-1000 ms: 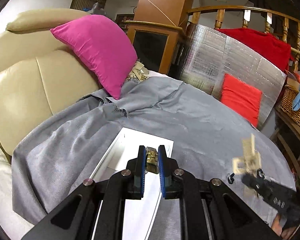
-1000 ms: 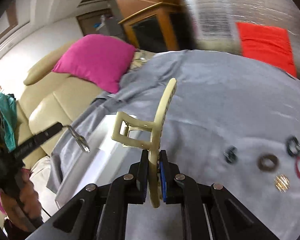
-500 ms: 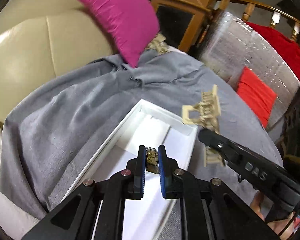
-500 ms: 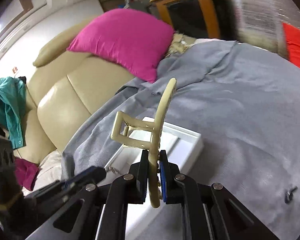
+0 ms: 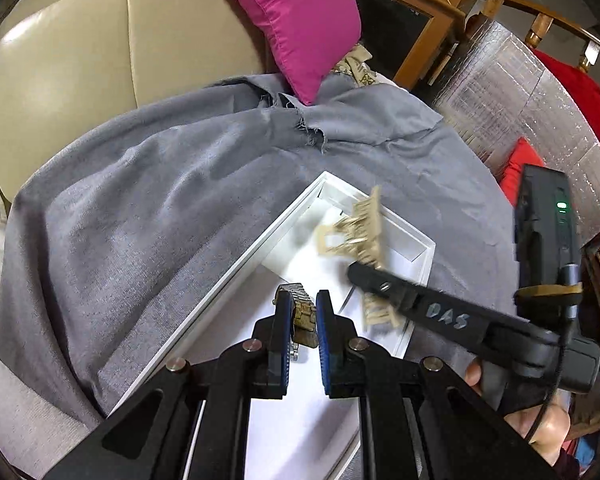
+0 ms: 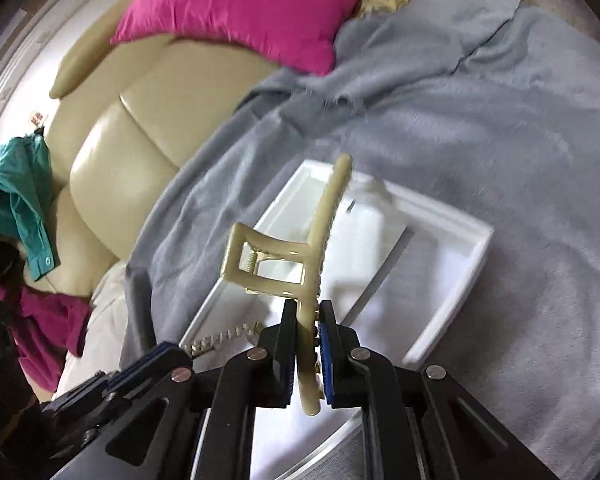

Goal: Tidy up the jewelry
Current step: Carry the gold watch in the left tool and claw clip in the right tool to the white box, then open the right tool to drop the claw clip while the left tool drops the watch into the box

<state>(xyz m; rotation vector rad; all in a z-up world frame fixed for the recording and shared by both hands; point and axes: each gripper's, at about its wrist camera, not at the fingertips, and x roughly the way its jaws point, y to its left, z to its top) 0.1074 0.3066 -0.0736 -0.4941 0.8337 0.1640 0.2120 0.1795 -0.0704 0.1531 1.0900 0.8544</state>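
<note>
A white divided tray [image 5: 236, 280] lies on a grey cloth [image 5: 140, 208]; it also shows in the right wrist view [image 6: 452, 280]. My left gripper [image 5: 302, 312] is shut on a gold metal watch band [image 5: 302, 312] and holds it over the tray's near compartment. My right gripper [image 6: 307, 320] is shut on a beige claw hair clip [image 6: 300, 256] and holds it above the tray. The clip [image 5: 356, 232] and the right gripper [image 5: 356, 272] also show, blurred, in the left wrist view. The band [image 6: 220, 338] hangs from the left gripper in the right wrist view.
A beige leather sofa [image 5: 72, 60] with a magenta cushion [image 5: 296, 20] stands behind the cloth. A silver foil panel [image 5: 512, 92] and red cloth [image 5: 572, 92] are at the right. Teal clothing [image 6: 16, 196] hangs at the left.
Both grippers have moved in over the white tray. The right gripper with the clip has come from the right side of the cloth to above the tray's far compartments.
</note>
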